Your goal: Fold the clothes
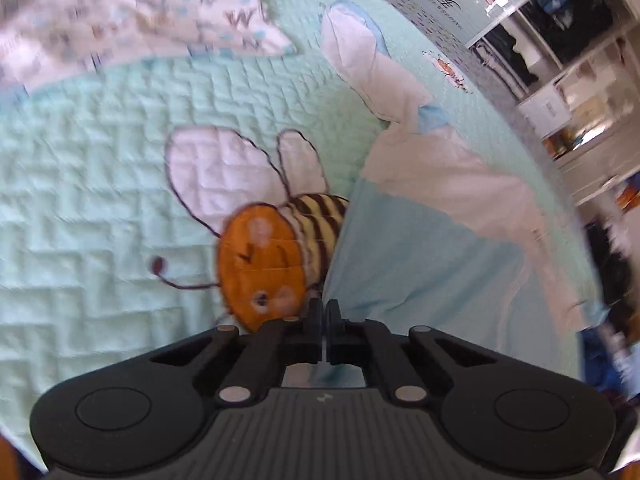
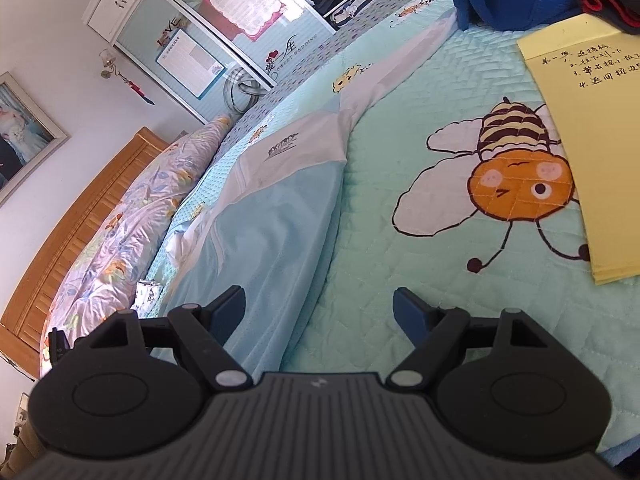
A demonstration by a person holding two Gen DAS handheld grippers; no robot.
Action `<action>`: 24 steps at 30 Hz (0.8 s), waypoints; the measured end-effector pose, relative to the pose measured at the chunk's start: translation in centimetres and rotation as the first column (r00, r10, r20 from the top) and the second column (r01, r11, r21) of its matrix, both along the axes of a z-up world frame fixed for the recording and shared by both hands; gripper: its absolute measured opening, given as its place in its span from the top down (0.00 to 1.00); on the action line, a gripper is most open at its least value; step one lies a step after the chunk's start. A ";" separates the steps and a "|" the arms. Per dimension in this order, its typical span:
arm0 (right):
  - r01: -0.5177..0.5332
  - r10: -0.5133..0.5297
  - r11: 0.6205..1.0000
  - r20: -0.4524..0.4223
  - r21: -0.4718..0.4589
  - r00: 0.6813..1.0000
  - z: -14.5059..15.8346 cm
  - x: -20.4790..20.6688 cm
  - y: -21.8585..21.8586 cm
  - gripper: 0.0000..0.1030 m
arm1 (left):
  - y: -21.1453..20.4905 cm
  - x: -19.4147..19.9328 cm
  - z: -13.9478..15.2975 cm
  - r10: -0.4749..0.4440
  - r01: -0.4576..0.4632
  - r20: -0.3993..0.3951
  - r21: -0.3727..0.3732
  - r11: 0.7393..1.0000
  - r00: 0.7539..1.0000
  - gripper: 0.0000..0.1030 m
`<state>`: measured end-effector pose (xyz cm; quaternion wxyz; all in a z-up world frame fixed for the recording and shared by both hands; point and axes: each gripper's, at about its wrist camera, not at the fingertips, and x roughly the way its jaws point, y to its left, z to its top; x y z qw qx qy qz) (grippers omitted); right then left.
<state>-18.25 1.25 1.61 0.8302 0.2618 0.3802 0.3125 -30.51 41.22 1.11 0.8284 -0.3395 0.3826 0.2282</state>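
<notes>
Left tongs (image 1: pixel 324 312) are sitting pressed together at the near edge of the light-blue-and-white garment (image 1: pixel 424 256); can't tell from the blurred left wrist view whether any cloth is caught between the pads. Garment is lying spread on the mint quilted bedspread (image 1: pixel 100 208), its blue panel overlapping the rear of the bee print (image 1: pixel 276 252), one white sleeve (image 1: pixel 360 60) reaching up toward the bed's far edge. Right tongs (image 2: pixel 320 312) are standing spread wide, gripping nothing, left finger (image 2: pixel 228 312) sitting over the garment's blue panel, right finger (image 2: pixel 412 314) over bare quilt. Yellow notepad (image 2: pixel 576 136) is lying at the right, covering part of another bee print. Patterned cloth (image 1: pixel 132 20) is lying at top left in the left wrist view.
</notes>
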 end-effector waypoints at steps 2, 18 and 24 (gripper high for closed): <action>-0.017 0.017 1.000 0.010 -0.016 1.000 0.2 -0.1 0.4 0.21 | -0.9 0.0 1.3 -0.013 0.021 -0.055 0.154 0.988 0.998 0.99; -0.215 0.225 0.970 -0.090 0.111 0.970 -1.0 -0.3 2.0 0.20 | -8.9 0.9 5.4 -0.317 0.304 0.058 0.168 0.938 0.946 0.76; -0.254 0.255 0.967 -0.054 0.015 0.966 -0.2 -1.1 4.0 0.16 | -11.7 1.9 0.4 -0.342 0.364 -0.143 0.184 0.913 0.929 0.95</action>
